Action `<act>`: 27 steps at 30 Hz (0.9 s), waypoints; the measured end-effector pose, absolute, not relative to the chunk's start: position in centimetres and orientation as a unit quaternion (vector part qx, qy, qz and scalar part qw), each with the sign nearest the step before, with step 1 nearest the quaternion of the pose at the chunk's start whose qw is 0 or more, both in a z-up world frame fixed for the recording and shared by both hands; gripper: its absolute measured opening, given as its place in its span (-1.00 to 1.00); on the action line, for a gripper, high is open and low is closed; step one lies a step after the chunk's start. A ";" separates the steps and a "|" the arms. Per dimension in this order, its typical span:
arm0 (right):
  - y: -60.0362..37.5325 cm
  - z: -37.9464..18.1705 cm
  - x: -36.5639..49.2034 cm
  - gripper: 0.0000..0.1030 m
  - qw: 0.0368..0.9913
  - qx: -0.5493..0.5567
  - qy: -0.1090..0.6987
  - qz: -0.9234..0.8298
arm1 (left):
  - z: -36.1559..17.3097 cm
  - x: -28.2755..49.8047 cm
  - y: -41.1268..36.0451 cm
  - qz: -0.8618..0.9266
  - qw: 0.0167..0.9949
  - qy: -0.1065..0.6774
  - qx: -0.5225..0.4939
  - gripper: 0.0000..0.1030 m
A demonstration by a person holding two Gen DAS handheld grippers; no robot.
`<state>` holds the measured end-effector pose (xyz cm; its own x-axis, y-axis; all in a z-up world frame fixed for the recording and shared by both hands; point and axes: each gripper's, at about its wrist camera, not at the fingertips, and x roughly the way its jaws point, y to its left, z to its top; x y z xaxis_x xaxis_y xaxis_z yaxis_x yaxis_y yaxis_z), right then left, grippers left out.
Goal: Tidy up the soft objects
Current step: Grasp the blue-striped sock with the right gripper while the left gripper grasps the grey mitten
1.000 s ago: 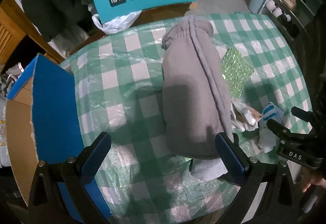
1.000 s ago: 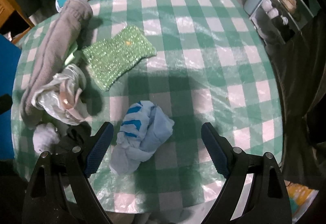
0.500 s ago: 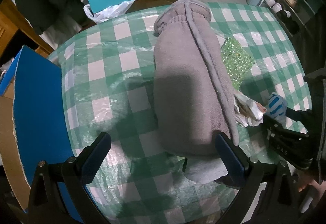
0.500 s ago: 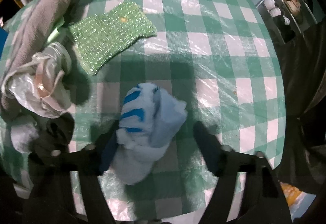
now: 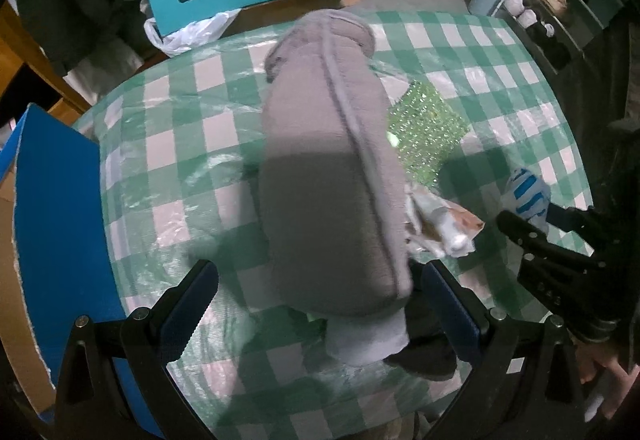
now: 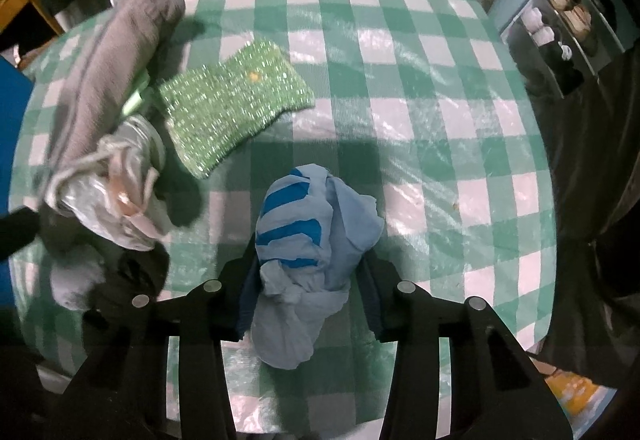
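Dim indoor light, cool cast. Heavy fisheye in both views: corners vignette to black, surface (image 6: 400,88) checks bow toward the rim. Plastic cover throws patchy white glare, strongest 12 to 3 o'clock. Broad soft shadows at centre to 6 o'clock. Grey garment (image 5: 332,176) motion-smeared in the left view; right view sharper, noisy in the darks.

The left tongs (image 5: 320,304) stand wide open over the near end of a grey rolled cloth (image 5: 332,176) on the checked table (image 5: 168,144). A green sparkly cloth (image 5: 428,124) lies beside it.
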<state>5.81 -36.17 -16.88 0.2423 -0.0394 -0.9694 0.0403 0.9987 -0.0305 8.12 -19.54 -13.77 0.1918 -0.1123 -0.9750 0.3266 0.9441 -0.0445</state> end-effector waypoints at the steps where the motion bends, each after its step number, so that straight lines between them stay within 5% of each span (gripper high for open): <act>1: -36.4 -16.6 5.9 -0.18 0.790 0.003 0.613 -0.024 | -13.9 8.0 -19.9 -0.145 0.764 0.622 0.090 0.99; 27: -36.8 -15.6 5.8 -0.17 0.797 0.034 0.602 -0.012 | -15.9 11.0 -17.5 -0.092 0.771 0.624 0.093 0.99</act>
